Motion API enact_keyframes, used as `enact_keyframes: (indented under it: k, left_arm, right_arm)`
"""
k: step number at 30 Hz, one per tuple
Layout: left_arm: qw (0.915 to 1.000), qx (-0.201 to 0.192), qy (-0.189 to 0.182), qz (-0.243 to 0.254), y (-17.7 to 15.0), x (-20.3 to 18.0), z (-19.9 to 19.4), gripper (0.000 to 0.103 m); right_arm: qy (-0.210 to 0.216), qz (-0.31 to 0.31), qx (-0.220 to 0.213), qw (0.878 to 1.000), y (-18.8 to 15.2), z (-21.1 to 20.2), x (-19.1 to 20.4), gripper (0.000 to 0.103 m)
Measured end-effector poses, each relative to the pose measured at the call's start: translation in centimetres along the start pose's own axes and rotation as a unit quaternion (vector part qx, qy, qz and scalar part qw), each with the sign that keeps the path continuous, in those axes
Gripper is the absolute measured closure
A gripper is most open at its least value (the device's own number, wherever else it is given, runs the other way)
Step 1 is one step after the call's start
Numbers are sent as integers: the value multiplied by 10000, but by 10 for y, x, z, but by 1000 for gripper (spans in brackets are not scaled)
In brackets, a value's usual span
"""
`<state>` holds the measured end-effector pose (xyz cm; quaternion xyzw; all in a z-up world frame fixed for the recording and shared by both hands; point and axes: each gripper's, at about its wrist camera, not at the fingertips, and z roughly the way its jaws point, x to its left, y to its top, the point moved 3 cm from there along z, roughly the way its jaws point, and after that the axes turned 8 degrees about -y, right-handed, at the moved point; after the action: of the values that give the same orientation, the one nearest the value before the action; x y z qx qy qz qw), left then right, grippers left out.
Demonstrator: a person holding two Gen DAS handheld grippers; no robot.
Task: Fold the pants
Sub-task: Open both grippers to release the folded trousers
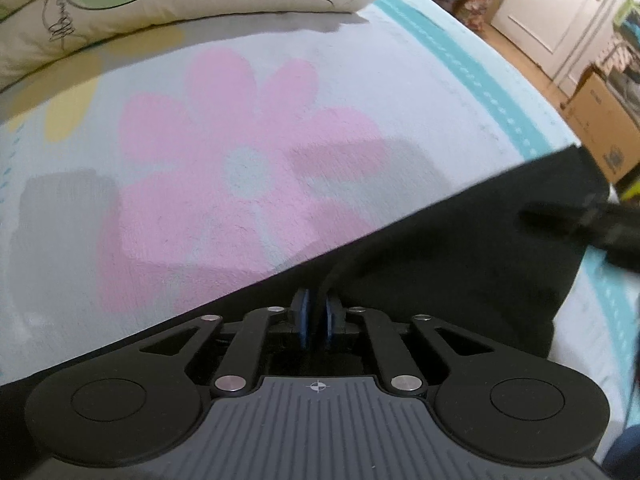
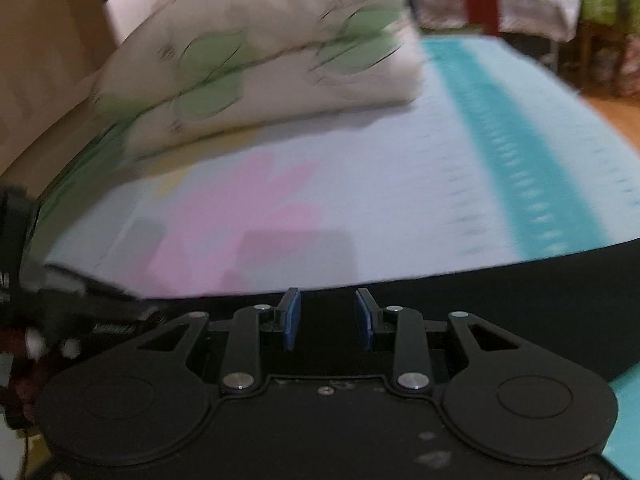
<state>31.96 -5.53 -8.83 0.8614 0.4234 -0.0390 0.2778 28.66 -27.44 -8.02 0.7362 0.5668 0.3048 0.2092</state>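
Left gripper: your pads are pinched together on a raised fold of the pants.
Right gripper: your pads stand apart, nothing between them, over the black cloth.
Pants: black, spread across the near side of the blanket, straight edge running diagonally.
Blanket: pale blue, pink flower, teal stripe.
Pillow: beyond, at the far end.
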Motion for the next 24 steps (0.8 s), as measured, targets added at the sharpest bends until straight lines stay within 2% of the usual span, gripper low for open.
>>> enact_keyframes:
  k: [2,5,8,14,19,21,24]
  left_arm:
    - [9999,-59,-55,-102,3,2,-7,85]
    - [10000,-67,-53,-1,5,7,-18,75]
    - [10000,-15,1,51,6,8,-22,74]
    - [9994,241,133,232,9,12,-31,72]
    - [9992,-187,313,178,-4,12,-71,73]
    - [9983,-390,416,112,-17,13,-89,73]
    - [9969,-688,291,-248,-48,16,-113,72]
  right_arm:
    - [49,-83,260,9996,-7,17,14,70]
    - [-238,-271,709,9968,-23,41,23,73]
    - [-298,-470,463,9974,-29,40,27,74]
    - [-469,-392,634,9961,-20,42,26,78]
    - [-511,-424,629,9958,-20,48,31,78]
    - [-515,-360,654,9959,-20,49,30,78]
    - [-518,-277,639,9962,-22,45,32,78]
